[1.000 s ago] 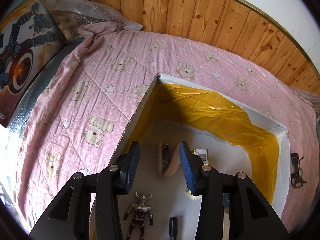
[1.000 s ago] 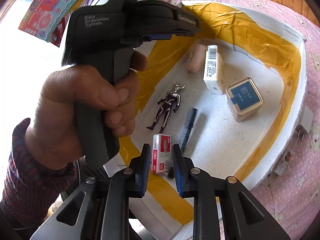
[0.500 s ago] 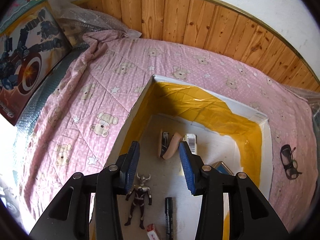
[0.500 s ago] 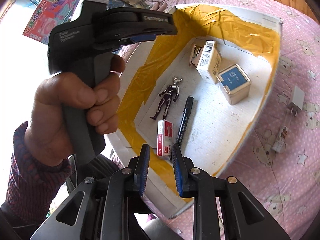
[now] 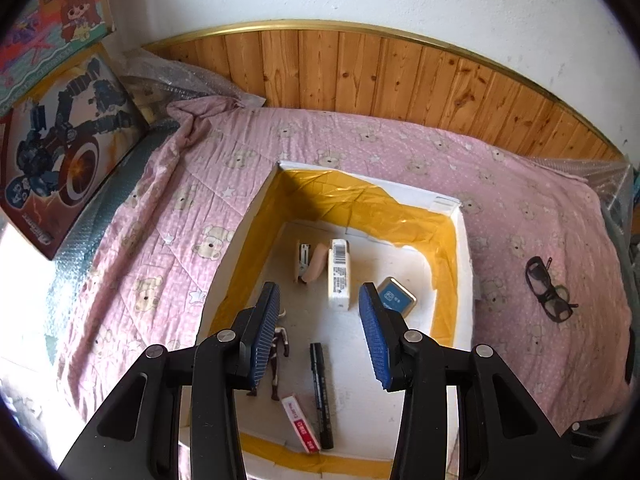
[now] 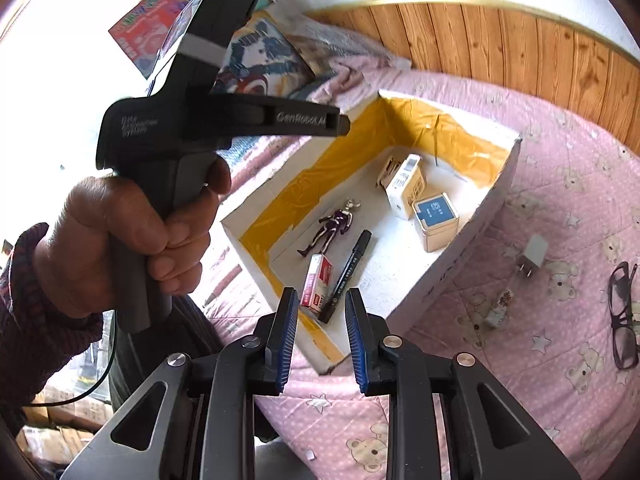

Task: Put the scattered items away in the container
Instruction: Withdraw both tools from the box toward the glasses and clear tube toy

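A white box lined with yellow tape lies on the pink bedspread; it also shows in the right wrist view. Inside lie a toy figure, a black marker, a red staple box, a white carton, a blue-lidded tin and a stapler. Outside the box on the bedspread lie black glasses, a white charger plug and a small patterned item. My left gripper is open and empty above the box. My right gripper is open and empty over the box's near corner.
Picture boxes lean at the left edge of the bed. A wooden panel wall runs behind. Bubble wrap lies at the far corner. The hand holding the left gripper fills the left of the right wrist view.
Both grippers have risen and pulled back from the box, so more of the bed shows. The right jaws have opened slightly wider. Nothing was picked up.
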Tool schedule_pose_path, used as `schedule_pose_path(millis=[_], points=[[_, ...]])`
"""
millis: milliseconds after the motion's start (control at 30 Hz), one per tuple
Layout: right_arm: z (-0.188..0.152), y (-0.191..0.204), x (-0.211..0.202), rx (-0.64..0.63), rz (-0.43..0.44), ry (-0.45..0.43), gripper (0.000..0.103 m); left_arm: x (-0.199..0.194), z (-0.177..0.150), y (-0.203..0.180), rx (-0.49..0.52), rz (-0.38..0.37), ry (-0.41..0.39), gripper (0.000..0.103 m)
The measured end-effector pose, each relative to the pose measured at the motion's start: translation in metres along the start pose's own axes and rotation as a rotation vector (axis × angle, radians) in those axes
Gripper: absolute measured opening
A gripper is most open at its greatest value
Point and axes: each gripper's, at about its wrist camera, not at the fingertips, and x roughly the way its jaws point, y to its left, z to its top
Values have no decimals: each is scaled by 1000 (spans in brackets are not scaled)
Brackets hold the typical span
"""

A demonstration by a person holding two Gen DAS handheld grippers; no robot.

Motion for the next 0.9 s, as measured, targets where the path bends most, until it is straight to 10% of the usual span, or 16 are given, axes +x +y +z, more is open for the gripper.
schedule_pose_path(millis=[467, 900], points=[[-45, -5, -52, -13, 54, -157, 26, -71, -52, -40, 42, -74, -73, 44], [-90, -25, -64, -56, -74, -207, 26, -101, -114, -103, 197, -124, -109, 45]])
